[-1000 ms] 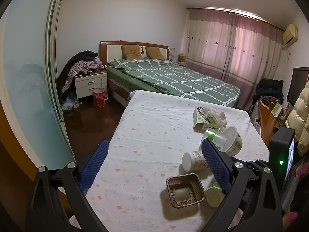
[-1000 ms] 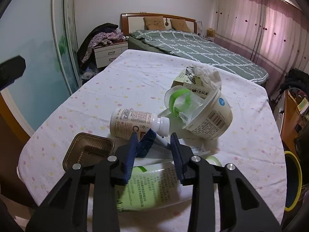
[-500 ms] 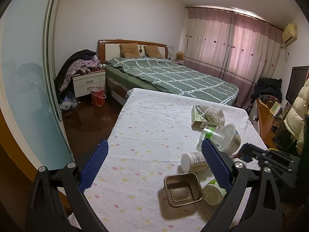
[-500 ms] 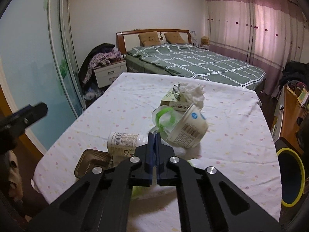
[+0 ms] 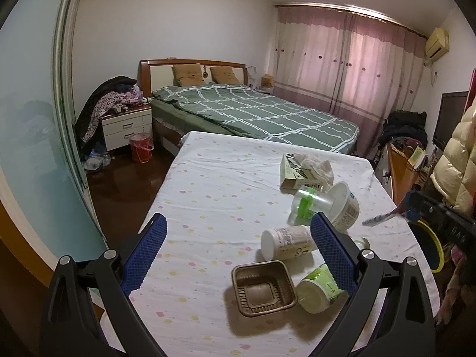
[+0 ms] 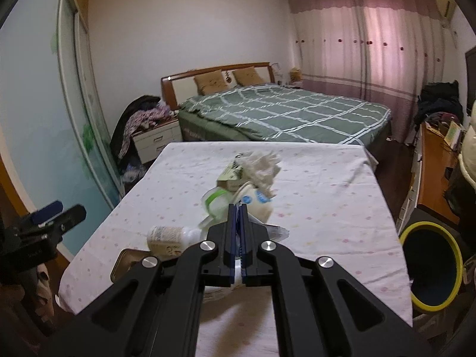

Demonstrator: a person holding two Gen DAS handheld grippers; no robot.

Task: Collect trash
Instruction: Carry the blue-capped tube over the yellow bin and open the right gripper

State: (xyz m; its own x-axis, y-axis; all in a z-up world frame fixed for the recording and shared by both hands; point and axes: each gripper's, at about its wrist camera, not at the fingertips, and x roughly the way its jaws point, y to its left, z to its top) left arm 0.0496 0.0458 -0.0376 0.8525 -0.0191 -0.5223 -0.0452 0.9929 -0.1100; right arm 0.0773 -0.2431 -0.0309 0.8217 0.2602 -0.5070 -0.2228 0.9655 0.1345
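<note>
Trash lies on a table with a dotted white cloth (image 5: 214, 196): a brown plastic tray (image 5: 263, 288), a white pill bottle (image 5: 287, 242), a green-labelled cup (image 5: 318, 287), a clear cup with a green band (image 5: 309, 203), a white tub (image 5: 345, 205) and a carton with tissue (image 5: 300, 172). My left gripper (image 5: 238, 238) is open and empty above the table's near left part. My right gripper (image 6: 237, 208) is shut on a thin clear wrapper (image 5: 376, 219) and holds it up above the table's right side, near a black bin with a yellow rim (image 6: 430, 263).
A bed with a green checked cover (image 5: 253, 113) stands behind the table. A nightstand piled with clothes (image 5: 125, 122) and a red bucket (image 5: 141, 147) are at the left. A wooden desk (image 6: 437, 166) and a jacket are at the right. Glass sliding doors run along the left.
My right gripper closed on the wrapper beside the green-labelled cup, then lifted it up and back to the right. My left gripper stayed open and drew back a little.
</note>
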